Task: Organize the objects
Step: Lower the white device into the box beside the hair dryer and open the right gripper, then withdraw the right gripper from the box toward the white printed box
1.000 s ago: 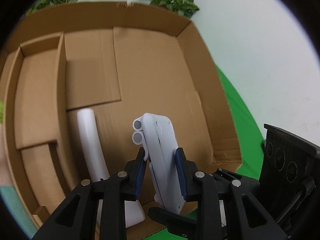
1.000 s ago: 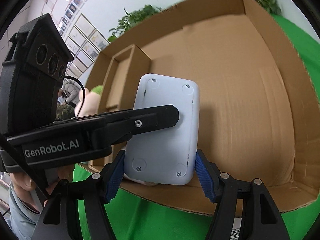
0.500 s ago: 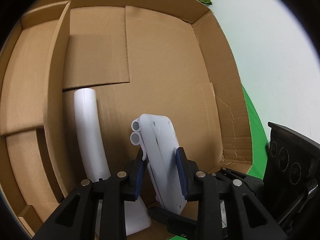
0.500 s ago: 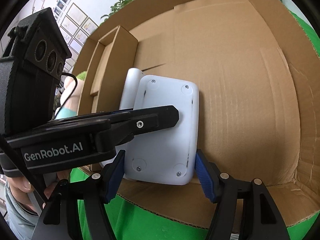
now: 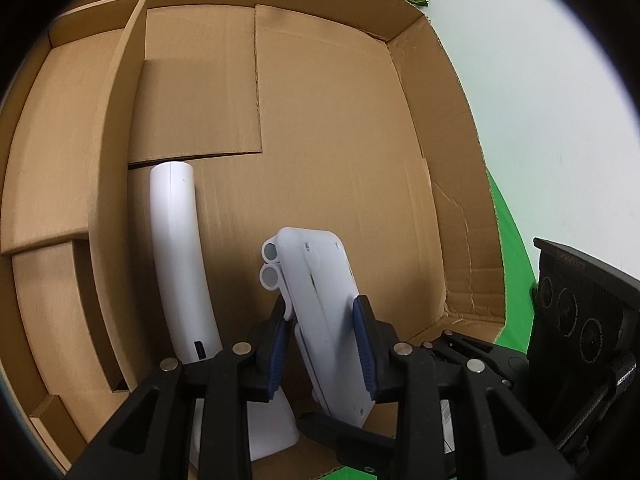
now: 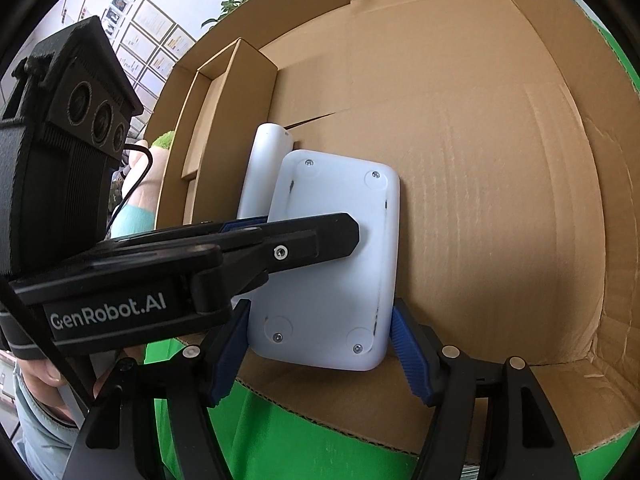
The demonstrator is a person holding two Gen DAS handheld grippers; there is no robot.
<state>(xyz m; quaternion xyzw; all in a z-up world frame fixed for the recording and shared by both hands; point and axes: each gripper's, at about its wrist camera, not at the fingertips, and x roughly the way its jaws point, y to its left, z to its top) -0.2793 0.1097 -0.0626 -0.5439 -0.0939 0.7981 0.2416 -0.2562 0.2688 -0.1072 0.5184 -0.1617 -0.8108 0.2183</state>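
A flat white device [image 5: 320, 292] with two short tubes on one side hangs just above the floor of an open cardboard box [image 5: 440, 120]. My left gripper [image 5: 320, 320] is shut on it across its thin sides. In the right wrist view the device's back [image 6: 332, 280] faces me, and the left gripper's black finger [image 6: 344, 236] lies across it. My right gripper [image 6: 320, 340] is shut on the device's lower end, one blue pad on each long edge. A long curved white piece [image 5: 176, 260] lies on the box floor just left of the device.
A cardboard divider [image 5: 116, 160] walls off a narrow compartment along the box's left side. The right half of the box floor [image 6: 500, 220] is bare. Green cloth [image 6: 300, 440] covers the table around the box. A person's hand [image 6: 40, 372] holds the left gripper.
Both grippers, still holding the white device, have come closer over the box. The curved white piece, hidden behind the device in the right wrist view a second ago, now shows.
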